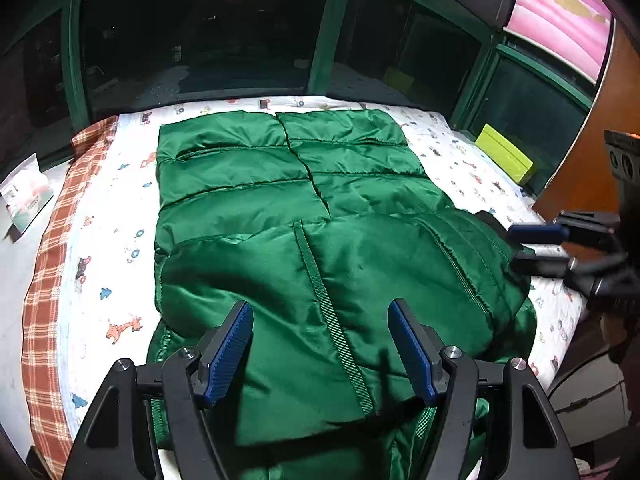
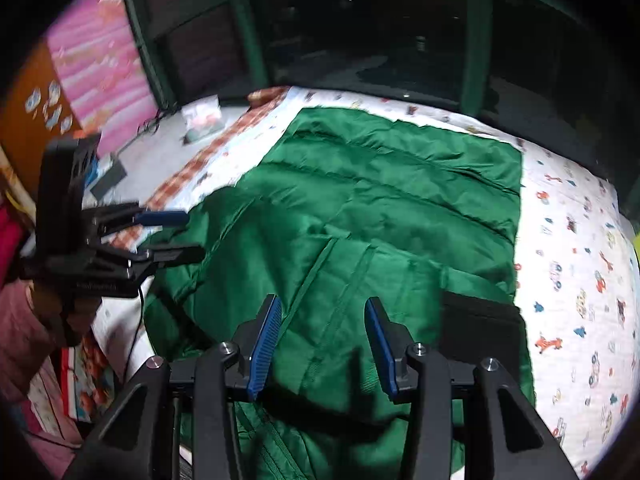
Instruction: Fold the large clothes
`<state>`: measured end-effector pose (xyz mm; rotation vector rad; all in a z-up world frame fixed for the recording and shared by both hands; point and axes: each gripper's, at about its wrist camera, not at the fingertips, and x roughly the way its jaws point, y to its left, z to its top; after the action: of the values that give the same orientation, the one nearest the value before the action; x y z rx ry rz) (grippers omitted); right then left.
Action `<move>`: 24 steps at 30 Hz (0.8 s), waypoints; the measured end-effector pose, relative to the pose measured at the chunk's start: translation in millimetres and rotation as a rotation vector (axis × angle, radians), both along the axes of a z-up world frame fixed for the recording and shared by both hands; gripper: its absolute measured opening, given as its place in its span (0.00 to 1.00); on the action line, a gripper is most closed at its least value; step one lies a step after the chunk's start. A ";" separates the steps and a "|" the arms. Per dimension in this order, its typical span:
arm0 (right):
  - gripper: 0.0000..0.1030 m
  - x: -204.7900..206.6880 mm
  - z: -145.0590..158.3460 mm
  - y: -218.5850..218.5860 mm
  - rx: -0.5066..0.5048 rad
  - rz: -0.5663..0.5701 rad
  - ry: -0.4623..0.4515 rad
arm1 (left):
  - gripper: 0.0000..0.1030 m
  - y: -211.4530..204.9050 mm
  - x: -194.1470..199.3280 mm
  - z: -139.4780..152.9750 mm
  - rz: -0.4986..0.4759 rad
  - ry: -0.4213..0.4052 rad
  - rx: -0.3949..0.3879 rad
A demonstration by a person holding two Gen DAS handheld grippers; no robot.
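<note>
Left wrist view
- Jacket: a green padded jacket (image 1: 312,240) lies spread on the bed sheet (image 1: 100,248), a white sheet printed with small animals and cars; its near part is folded over, with a woven green strap (image 1: 332,320) running along the top of the fold.
- Left gripper: the left gripper (image 1: 322,350) points down and forward over the near fold of the jacket; its blue fingers (image 1: 230,350) stand wide apart with nothing between them, and only the strap and fabric lie below the gap.
- Right gripper: the right gripper (image 1: 538,248) comes in from the right edge, lying almost level, its tips at the jacket's right edge; the jaws are parted and I cannot tell whether they touch the cloth.
- Surroundings: a plaid blanket (image 1: 48,300) runs along the sheet's left edge; a dark window (image 1: 200,32) stands behind the bed.

Right wrist view (blurred)
- Jacket: it fills the middle of the view, with a black patch (image 2: 480,320) at its near right corner.
- Right gripper: the right gripper (image 2: 324,338) tilts down over the near part of the jacket; its jaws are partly open and grip nothing.
- Left gripper: it (image 2: 176,236) reaches in from the left, level, at the jacket's left edge, jaws apart and empty.
- Person: a hand (image 2: 68,308) in a pink sleeve (image 2: 24,332) holds its grip from below.
</note>
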<state>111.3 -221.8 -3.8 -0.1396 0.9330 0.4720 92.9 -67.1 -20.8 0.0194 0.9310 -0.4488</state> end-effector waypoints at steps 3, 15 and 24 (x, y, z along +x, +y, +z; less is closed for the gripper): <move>0.46 0.5 -25.8 3.4 -0.043 0.005 0.045 | 0.72 -3.2 2.6 -12.1 -0.011 0.028 0.006; 0.46 9.0 -42.9 -19.8 0.015 -0.028 0.104 | 0.58 -20.1 10.2 -11.6 -0.063 0.016 -0.032; 0.46 41.6 -30.7 -10.6 0.041 -0.033 0.046 | 0.41 -55.4 45.1 -3.8 -0.094 0.018 -0.094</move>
<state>153.0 -232.4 -34.5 -0.0765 0.9686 0.4655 138.0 -122.5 -24.6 -0.0270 0.9281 -0.5800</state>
